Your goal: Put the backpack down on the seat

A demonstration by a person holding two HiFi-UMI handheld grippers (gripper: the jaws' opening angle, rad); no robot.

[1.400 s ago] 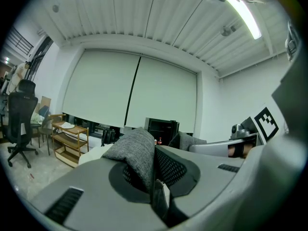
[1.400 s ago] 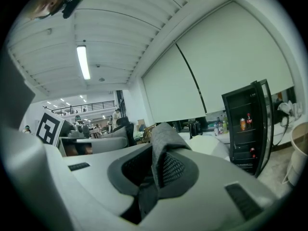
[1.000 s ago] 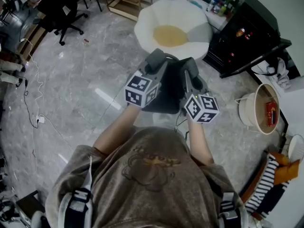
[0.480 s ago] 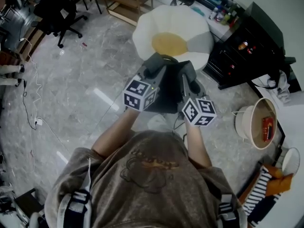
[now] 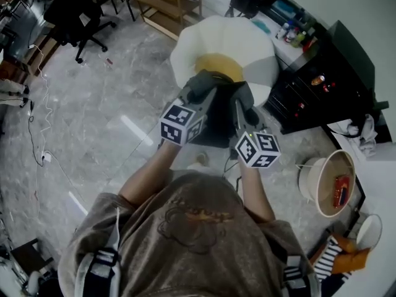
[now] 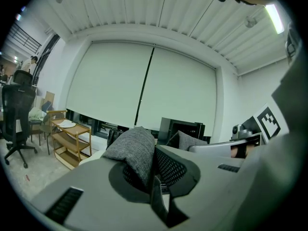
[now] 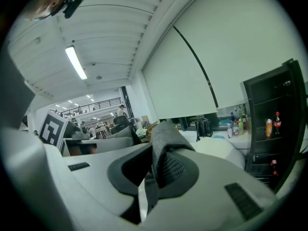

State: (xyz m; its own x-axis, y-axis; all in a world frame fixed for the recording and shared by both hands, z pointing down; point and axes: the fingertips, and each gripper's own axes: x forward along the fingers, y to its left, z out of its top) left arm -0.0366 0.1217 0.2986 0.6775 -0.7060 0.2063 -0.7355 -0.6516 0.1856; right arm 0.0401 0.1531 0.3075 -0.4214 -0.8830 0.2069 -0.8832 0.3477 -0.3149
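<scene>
A dark grey backpack [image 5: 219,116] hangs in front of the person, held by both grippers. My left gripper [image 5: 199,90] is shut on its left shoulder strap [image 6: 135,150], whose grey fabric bulges up between the jaws. On the other side my right gripper [image 5: 243,101] is shut on the right strap [image 7: 166,150]. The seat [image 5: 204,39] is a white flower-shaped cushion chair with a yellow middle [image 5: 213,64]. It lies just beyond the backpack, whose far edge overlaps the seat's near rim in the head view. The pack's lower part is hidden by the grippers and arms.
A black cabinet [image 5: 322,82] stands to the right of the seat, with bottles [image 5: 296,33] on a counter behind it. A wooden shelf [image 5: 167,5] and a black office chair [image 5: 77,11] are at the back left. A white round basket [image 5: 328,181] sits at the right. Cables [image 5: 37,122] trail on the floor at the left.
The person has walked toward the seat: it now sits closer to the backpack, which overlaps its near rim. Both grips on the straps are unchanged.
</scene>
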